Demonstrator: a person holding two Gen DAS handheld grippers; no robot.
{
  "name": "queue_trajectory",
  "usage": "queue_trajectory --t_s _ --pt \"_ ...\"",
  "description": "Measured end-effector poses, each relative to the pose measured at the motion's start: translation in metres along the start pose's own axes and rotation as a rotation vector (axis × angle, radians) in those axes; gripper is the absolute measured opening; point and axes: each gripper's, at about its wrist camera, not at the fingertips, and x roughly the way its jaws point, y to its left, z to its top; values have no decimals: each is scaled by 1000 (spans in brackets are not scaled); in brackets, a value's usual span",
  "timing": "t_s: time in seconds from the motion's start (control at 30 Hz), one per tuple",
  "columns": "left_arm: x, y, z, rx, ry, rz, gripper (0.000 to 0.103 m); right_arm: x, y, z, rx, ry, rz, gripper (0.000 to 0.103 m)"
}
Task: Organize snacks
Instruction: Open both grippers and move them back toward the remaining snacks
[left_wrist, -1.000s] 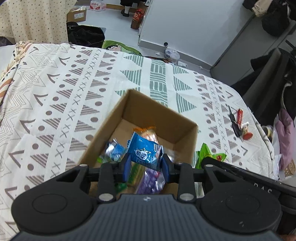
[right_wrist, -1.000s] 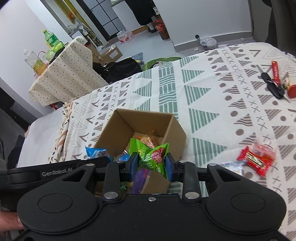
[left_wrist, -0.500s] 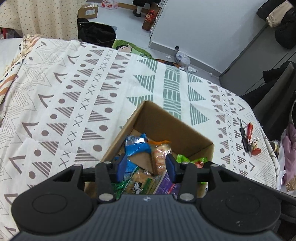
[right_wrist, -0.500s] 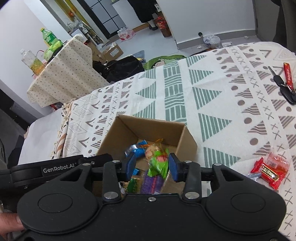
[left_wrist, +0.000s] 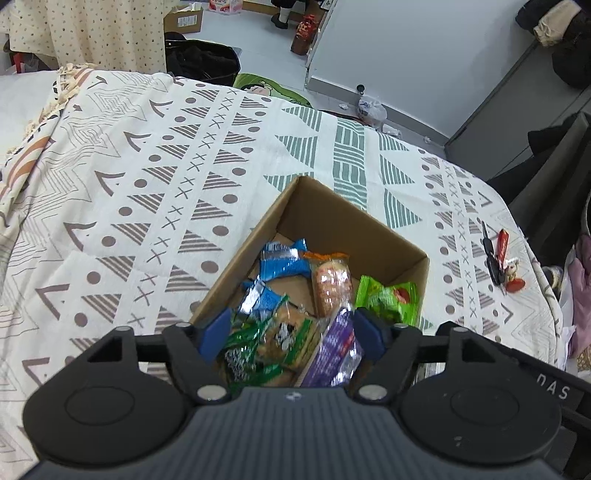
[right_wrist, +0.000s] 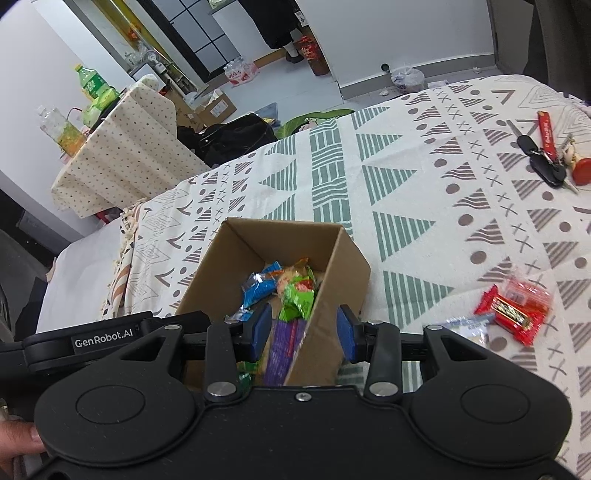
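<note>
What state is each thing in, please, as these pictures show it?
left gripper: open, empty, above the box.
right gripper: open, empty.
cardboard box: open-topped, holding snacks.
green packet: inside the box.
red packets: outside the box, on the blanket.
keys: lying on the blanket.

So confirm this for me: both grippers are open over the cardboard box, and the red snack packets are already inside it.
Not quite. The red snack packets lie on the patterned cloth beside the cardboard box, as the right wrist view shows. Left gripper and right gripper are open.

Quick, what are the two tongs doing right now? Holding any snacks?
Left tongs: open, holding nothing, over the box.
Right tongs: open, holding nothing.
</note>
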Motion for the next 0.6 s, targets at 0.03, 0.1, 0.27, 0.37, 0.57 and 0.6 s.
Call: queue_trajectory --t_s 0.03,0.1,0.27,0.37,0.57,0.6 --pt "-2 -1 -3 4 1 4 76 -4 -2 -2 5 -1 -3 42" --pt "-7 -4 -9 6 -4 13 80 -12 -7 -7 12 -6 -9 44" --pt "-18 -13 -24 19 -14 14 86 -33 -21 -21 26 -22 -23 59" --pt "-26 -21 -34 41 -19 19 90 -47 -32 -29 37 -36 -31 67" --pt "-35 -39 -54 63 -10 9 93 -72 -58 -48 74 -53 -54 72" --pt "-36 -42 -58 67 -10 9 93 -76 -61 -51 78 -55 -57 72"
